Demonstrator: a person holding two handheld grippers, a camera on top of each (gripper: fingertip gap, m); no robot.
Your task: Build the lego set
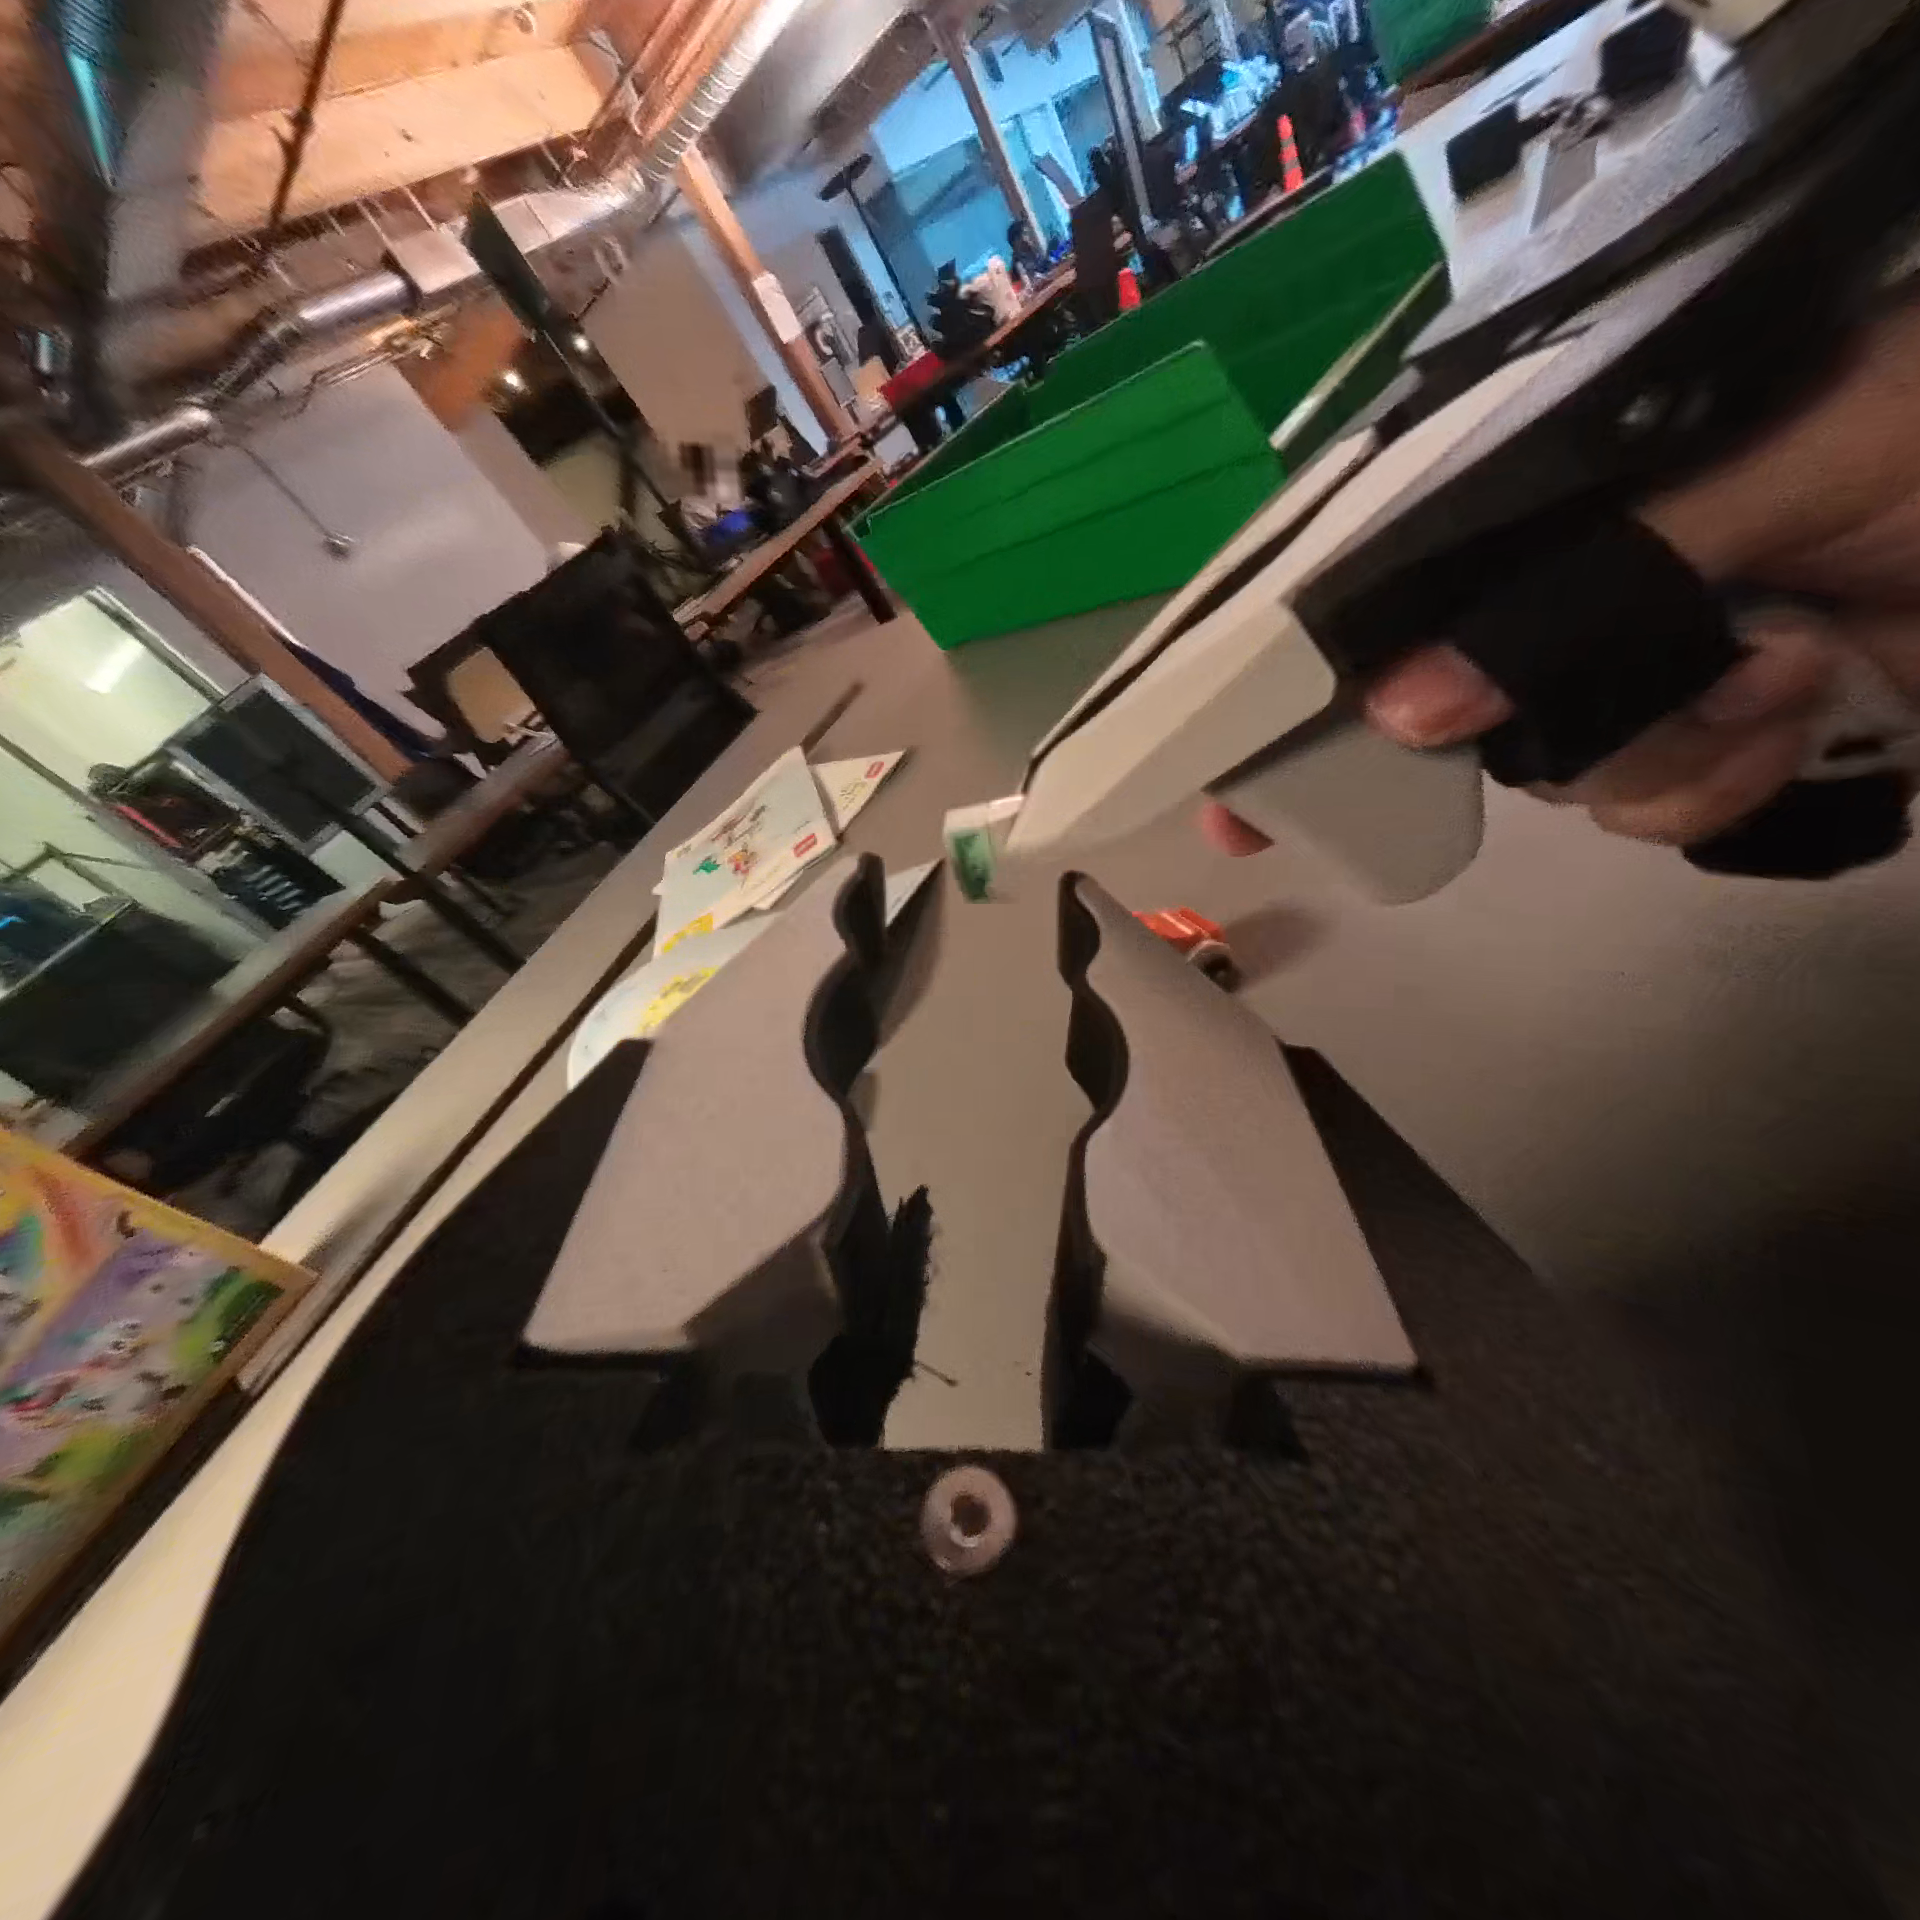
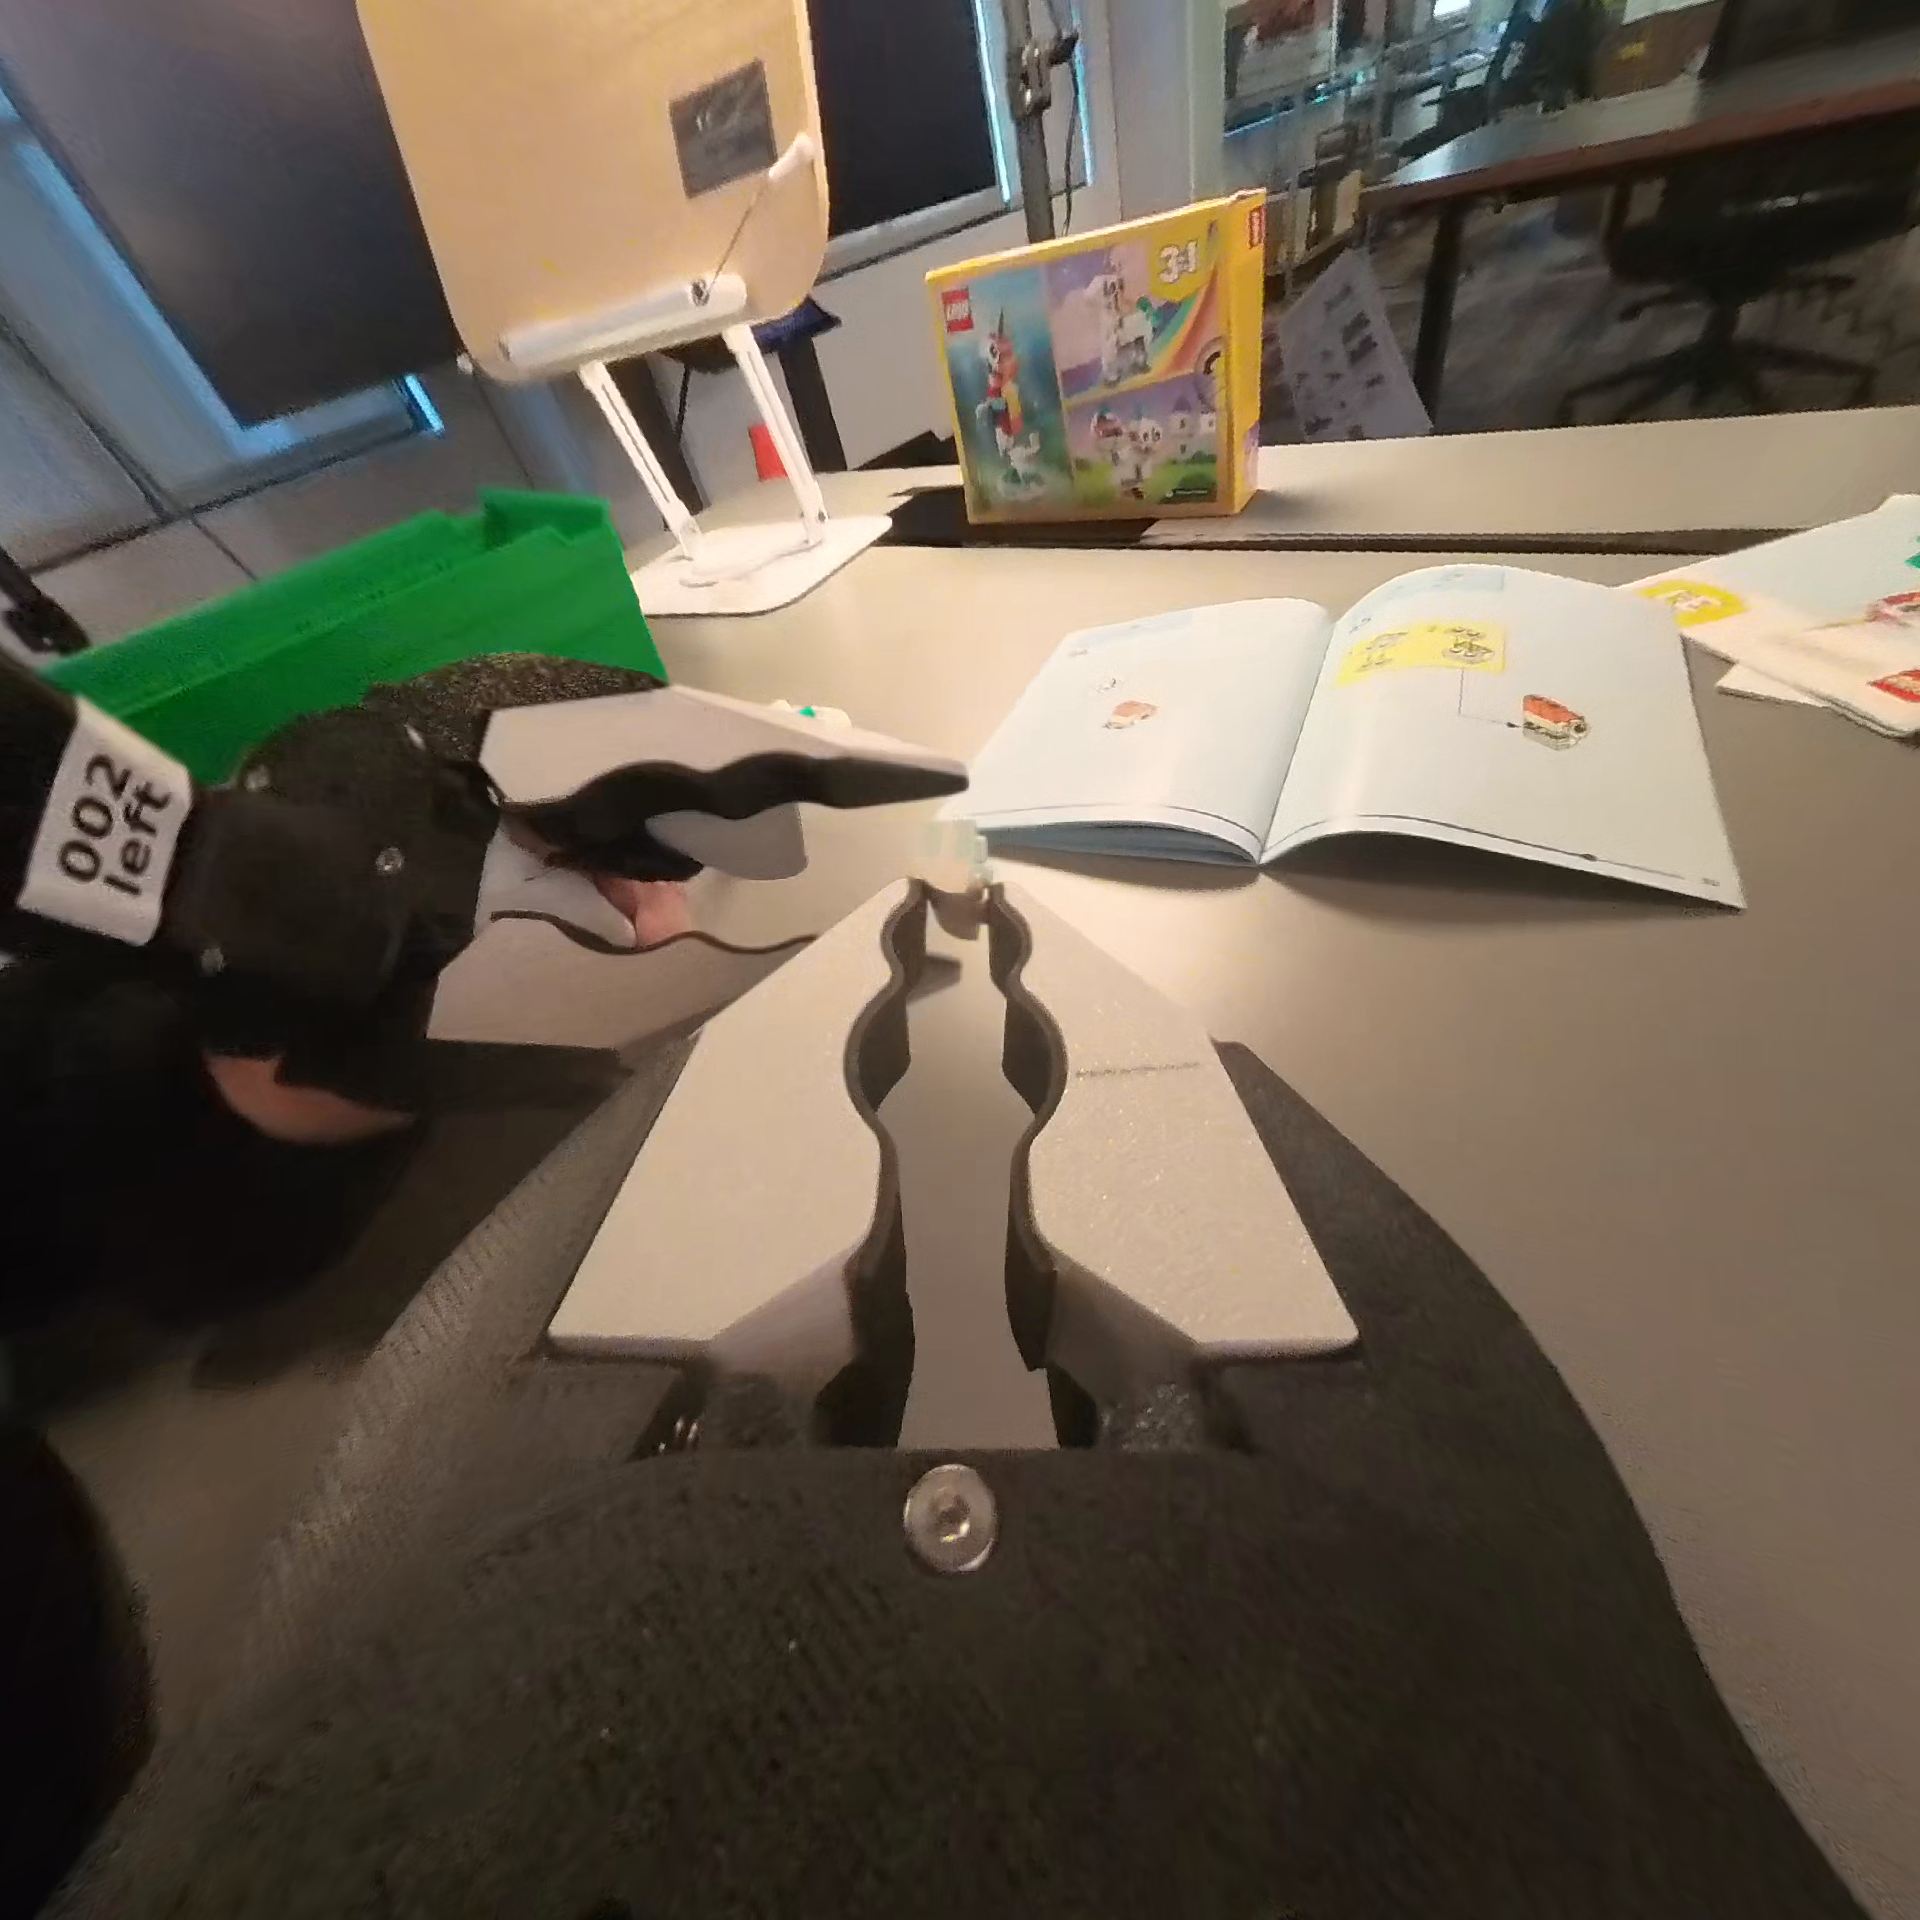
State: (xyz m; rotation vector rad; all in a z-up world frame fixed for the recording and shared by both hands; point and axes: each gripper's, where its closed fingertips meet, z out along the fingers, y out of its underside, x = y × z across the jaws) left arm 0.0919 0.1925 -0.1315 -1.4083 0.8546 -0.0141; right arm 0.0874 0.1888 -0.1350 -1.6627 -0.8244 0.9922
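Right gripper (image 2: 951,899) pinches small white-green brick (image 1: 975,854) mid-frame — light, rigid, slippery; left gripper (image 1: 966,894) spread, empty.

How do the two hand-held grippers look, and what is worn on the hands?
Both the left gripper and the right gripper have pale grey tapered fingers with wavy black inner pads on rough black bodies. A white tag marks the left. Black fingerless gloves cover the hands.

The left gripper (image 1: 971,904) is wide open over the grey table (image 1: 1455,1039). The right gripper (image 1: 1013,821) pinches a small white and green brick (image 1: 975,854). Booklets (image 1: 748,862) lie near the table's edge.
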